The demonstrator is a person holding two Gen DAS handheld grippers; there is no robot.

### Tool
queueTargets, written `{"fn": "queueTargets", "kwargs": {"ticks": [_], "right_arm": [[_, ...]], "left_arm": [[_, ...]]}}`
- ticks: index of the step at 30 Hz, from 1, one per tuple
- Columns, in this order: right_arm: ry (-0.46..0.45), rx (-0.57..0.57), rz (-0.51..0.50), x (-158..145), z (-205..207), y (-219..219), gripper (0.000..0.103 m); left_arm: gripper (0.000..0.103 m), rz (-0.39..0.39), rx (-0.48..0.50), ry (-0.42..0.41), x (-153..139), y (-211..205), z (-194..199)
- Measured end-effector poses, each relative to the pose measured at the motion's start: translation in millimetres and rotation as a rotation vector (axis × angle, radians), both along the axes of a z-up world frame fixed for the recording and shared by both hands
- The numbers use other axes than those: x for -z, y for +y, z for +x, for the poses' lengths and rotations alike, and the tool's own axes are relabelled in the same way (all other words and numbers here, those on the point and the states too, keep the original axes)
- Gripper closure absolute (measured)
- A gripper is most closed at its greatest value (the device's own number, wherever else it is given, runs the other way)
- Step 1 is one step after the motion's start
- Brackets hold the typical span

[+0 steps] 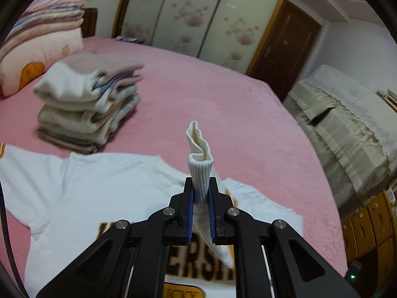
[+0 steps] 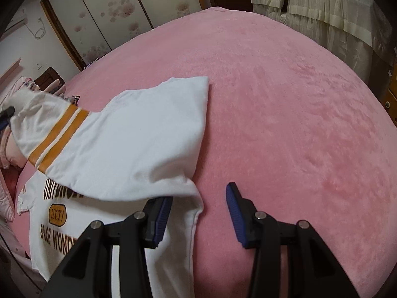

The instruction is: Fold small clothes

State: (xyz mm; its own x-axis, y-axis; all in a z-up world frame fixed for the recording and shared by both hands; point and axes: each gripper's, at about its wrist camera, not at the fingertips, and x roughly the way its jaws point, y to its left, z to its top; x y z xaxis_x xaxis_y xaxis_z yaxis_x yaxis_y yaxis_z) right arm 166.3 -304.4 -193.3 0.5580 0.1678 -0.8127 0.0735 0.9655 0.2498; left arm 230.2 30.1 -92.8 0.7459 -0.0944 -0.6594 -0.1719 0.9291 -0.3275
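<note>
A white sweatshirt [image 1: 99, 186] with brown and orange lettering lies on the pink bed [image 1: 223, 99]. My left gripper [image 1: 201, 183] is shut on the sleeve's ribbed white cuff [image 1: 199, 164], which sticks up past the fingertips. In the right wrist view that sleeve [image 2: 59, 134], with two orange stripes, is lifted across the body toward the left. My right gripper [image 2: 198, 193] stands open low over the sweatshirt's [image 2: 148, 136] side edge. That edge lies between the fingers without being pinched, and fabric drapes over the left fingertip.
A stack of folded clothes [image 1: 86, 104] sits on the bed at the left, with pillows and folded bedding [image 1: 37, 49] behind it. Bare pink bedspread [image 2: 285, 99] stretches to the right. Cloth-covered furniture [image 1: 347, 119] and a wardrobe [image 1: 198, 17] stand beyond the bed.
</note>
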Motion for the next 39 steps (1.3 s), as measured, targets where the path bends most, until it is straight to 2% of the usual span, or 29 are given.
{"fn": "queueTargets", "kwargs": {"ticks": [6,8,10,13,17,19,22,27,30,33,36,38,39], "right_arm": [[-0.010,-0.013,-0.046,3,-2,8,0.061],[-0.008,-0.028,-0.062,3,-2,11,0.070],[-0.006,-0.055,-0.074,5,-3,18,0.087],[-0.013,-0.066,-0.130,5,-7,26,0.089],[-0.015,-0.057,-0.153,5,-9,27,0.090],[-0.012,-0.056,-0.147,5,-8,27,0.090],[-0.010,-0.055,-0.156,4,-8,29,0.090],[-0.018,-0.046,-0.176,4,-10,36,0.090],[-0.009,-0.060,-0.196,7,-8,43,0.090],[-0.001,-0.071,-0.231,6,-8,50,0.089],[0.023,-0.075,-0.222,3,-8,49,0.083],[0.038,-0.078,-0.192,-3,-10,43,0.076],[0.035,-0.084,-0.170,-7,-11,41,0.073]], "left_arm": [[0.095,-0.049,-0.081,0.083,52,30,-11],[0.094,-0.057,-0.102,0.102,67,37,-16],[0.094,-0.067,-0.120,0.120,84,46,-20],[0.094,-0.093,-0.138,0.149,108,56,-21],[0.094,-0.135,-0.148,0.189,132,66,-18],[0.094,-0.144,-0.143,0.187,131,66,-17],[0.094,-0.133,-0.123,0.140,116,65,-14],[0.094,-0.099,-0.095,0.005,77,58,-17],[0.094,-0.063,-0.108,-0.024,72,59,-20],[0.093,-0.043,-0.132,0.065,98,65,-10],[0.090,-0.055,-0.154,0.179,130,75,-4],[0.078,-0.082,-0.172,0.189,138,82,-8],[0.076,-0.100,-0.179,0.182,139,85,-11]]}}
